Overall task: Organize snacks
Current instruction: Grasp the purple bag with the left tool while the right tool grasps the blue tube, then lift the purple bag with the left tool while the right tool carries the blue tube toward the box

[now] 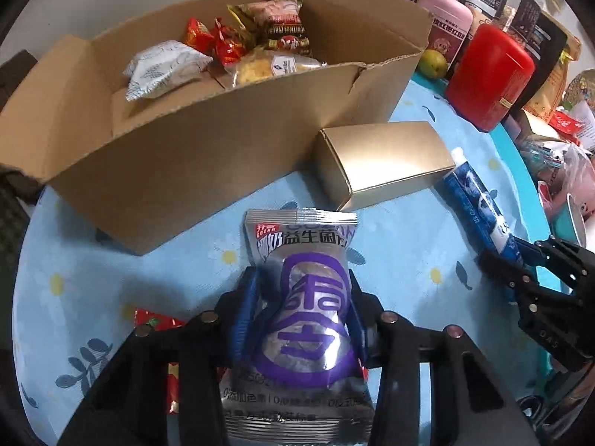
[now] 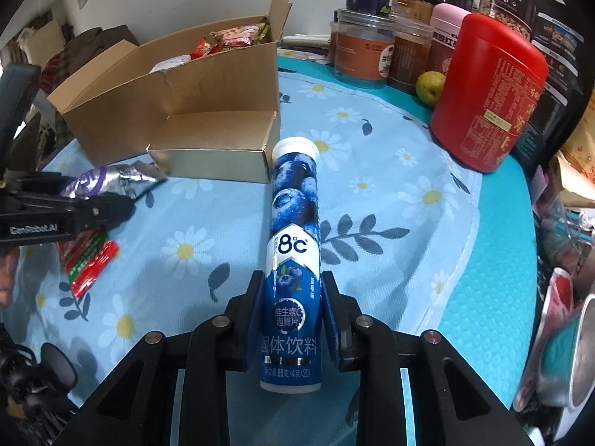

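While gripped: one silver pouch (image 1: 303,319), one blue tube (image 2: 293,260), two tongs.

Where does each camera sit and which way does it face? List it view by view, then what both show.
Left wrist: on the left gripper, looking down over its fingers, shut on a silver-and-purple snack pouch; right gripper visible at right.
Right wrist: on the right gripper, looking down over its fingers, shut on a blue blueberry-print tube; left gripper visible at left.
Shared: brown cardboard box, gold carton, red canister.
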Demonstrator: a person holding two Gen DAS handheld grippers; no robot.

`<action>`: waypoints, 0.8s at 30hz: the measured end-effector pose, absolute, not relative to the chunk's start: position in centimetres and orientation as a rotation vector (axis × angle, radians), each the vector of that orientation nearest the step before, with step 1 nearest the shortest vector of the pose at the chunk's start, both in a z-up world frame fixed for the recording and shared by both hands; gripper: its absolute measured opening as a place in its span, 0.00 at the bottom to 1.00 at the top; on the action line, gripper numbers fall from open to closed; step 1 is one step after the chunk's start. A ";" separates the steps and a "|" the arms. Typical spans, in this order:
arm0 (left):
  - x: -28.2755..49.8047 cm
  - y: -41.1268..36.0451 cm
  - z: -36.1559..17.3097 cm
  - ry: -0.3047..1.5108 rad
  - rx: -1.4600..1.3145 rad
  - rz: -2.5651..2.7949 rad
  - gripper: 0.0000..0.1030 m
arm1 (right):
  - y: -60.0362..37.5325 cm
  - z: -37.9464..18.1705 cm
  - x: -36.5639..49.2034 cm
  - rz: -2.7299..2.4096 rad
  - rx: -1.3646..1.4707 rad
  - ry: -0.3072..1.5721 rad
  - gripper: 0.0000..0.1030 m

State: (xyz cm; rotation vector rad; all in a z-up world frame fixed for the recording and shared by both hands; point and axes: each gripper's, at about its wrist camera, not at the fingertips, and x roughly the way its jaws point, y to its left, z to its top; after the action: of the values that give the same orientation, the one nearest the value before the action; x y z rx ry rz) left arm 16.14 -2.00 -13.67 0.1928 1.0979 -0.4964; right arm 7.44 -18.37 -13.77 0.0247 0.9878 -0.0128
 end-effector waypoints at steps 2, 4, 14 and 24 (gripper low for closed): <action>15.2 -2.1 -13.5 1.097 0.200 -0.503 0.41 | -18.2 -13.6 6.9 -0.013 0.025 0.988 0.28; 14.3 -2.2 -13.5 1.108 0.189 -0.522 0.41 | -18.2 -13.5 6.5 -0.012 0.029 0.991 0.28; 9.5 -2.8 -13.1 1.137 0.132 -0.578 0.41 | -17.2 -13.3 2.5 0.001 0.032 1.010 0.28; 5.9 -3.4 -13.1 1.140 0.152 -0.612 0.41 | -16.0 -13.2 -0.4 0.037 0.007 1.032 0.28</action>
State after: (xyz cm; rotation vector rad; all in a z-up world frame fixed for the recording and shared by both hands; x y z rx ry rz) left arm 5.94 -3.40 -13.13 0.1521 1.1396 -0.6115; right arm -0.40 -16.00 -13.20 0.0070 1.0317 0.0372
